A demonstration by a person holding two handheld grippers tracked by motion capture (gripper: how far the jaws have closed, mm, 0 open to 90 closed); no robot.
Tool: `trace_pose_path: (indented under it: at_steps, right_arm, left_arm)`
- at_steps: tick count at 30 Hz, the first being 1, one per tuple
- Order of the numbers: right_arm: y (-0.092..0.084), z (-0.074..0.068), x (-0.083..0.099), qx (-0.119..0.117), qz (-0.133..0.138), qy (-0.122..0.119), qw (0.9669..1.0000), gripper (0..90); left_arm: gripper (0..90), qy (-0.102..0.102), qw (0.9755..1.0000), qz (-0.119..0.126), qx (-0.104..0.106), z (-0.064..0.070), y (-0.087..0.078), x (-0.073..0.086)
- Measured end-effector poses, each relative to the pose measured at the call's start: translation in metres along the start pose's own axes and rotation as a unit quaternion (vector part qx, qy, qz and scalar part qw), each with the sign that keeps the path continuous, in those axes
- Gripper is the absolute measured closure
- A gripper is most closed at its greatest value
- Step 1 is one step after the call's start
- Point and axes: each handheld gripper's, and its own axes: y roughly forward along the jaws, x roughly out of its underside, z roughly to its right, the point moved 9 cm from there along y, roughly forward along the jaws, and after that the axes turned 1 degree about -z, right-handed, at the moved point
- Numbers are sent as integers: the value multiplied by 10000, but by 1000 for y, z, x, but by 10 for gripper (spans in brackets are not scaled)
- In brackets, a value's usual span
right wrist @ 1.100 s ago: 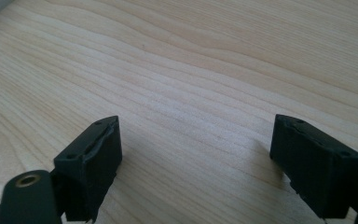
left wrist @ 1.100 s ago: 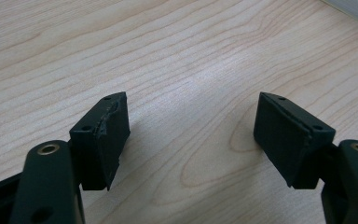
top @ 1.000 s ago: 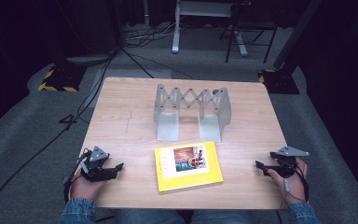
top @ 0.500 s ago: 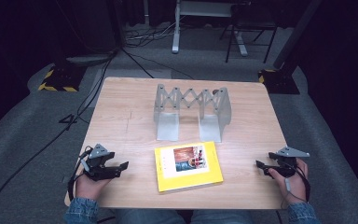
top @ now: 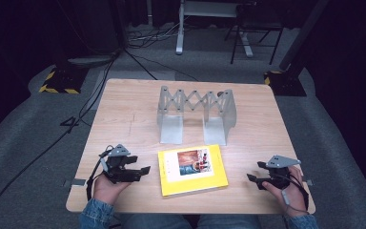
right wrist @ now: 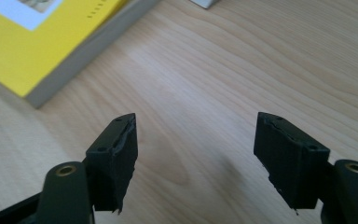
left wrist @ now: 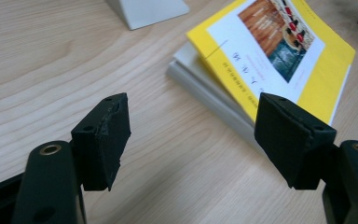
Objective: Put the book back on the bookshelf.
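Note:
A yellow-covered book (top: 193, 171) with a white picture panel lies flat near the table's front edge, between my two hands. My left gripper (top: 140, 165) hovers just left of it, pointing at its edge. In the left gripper view, the left gripper (left wrist: 196, 135) is open over bare wood, with the book (left wrist: 279, 51) ahead to the right. My right gripper (top: 254, 171) sits to the book's right. In the right gripper view, the right gripper (right wrist: 196, 154) is open; its jaws have just been opening, with nothing between them, and the book (right wrist: 42, 42) lies at upper left.
A grey metal accordion rack (top: 195, 112) stands upright behind the book at the centre of the wooden table (top: 124, 119); one of its feet (left wrist: 149, 9) shows near the book. Cables and stand legs lie on the dark floor beyond.
Both hands have moved inward toward the book, the left gripper to the right and the right gripper to the left. The book and rack have not moved.

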Motion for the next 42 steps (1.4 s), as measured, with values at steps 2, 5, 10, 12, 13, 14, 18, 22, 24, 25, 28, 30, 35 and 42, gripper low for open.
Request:
trace_pose_path:
  at_steps: [2, 5, 10, 12, 13, 14, 18, 22, 24, 25, 28, 30, 35, 42]
  right_arm:
    - [0, -9, -4, -102, 29, -54, 9999, 308]
    - [0, -21, -8, -262, 63, -102, 9996, 306]
    - [3, -35, -9, -404, -11, -191, 9990, 305]
    - [6, -40, -7, -437, -69, -229, 9988, 304]
    - [7, -46, -7, -498, -71, -278, 9983, 306]
    - [7, -46, -7, -498, -71, -278, 9983, 306]
    - [8, -57, -11, -654, -2, -280, 9975, 303]
    - [12, -64, -13, -760, -26, -341, 9965, 301]
    - [14, -67, -13, -799, -41, -334, 9962, 301]
    - [14, -67, -13, -799, -41, -334, 9962, 301]
    - [19, -71, -15, -858, -51, -352, 9957, 300]
    - [21, -73, -16, -887, -67, -385, 9953, 300]
    - [29, -82, -16, -1027, -141, -401, 9938, 311]
    - [34, -89, -17, -1081, -111, -453, 9930, 311]
  left_arm:
    - [276, 40, 10000, -56, 47, 4, 4, -1]
    - [283, 180, 9994, -263, 124, 16, 18, -3]
    - [286, 172, 9989, -405, 163, 21, 31, -5]
    - [287, 158, 9987, -456, 192, 24, 35, -6]
    - [286, 145, 9984, -506, 199, 25, 39, -6]
    - [286, 145, 9984, -506, 199, 25, 39, -6]
    - [305, 146, 9979, -603, 183, 27, 47, -7]
    - [313, 129, 9971, -746, 110, 28, 53, -6]
    - [309, 118, 9971, -745, -13, 27, 55, -6]
    - [306, 118, 9971, -745, -13, 27, 55, -6]
    - [301, 52, 9969, -773, -130, 24, 57, -4]
    - [303, 14, 9971, -747, -137, 25, 58, -4]
    - [325, 26, 9972, -746, -99, 28, 60, -2]
    - [325, 65, 9972, -743, -56, 29, 60, -1]
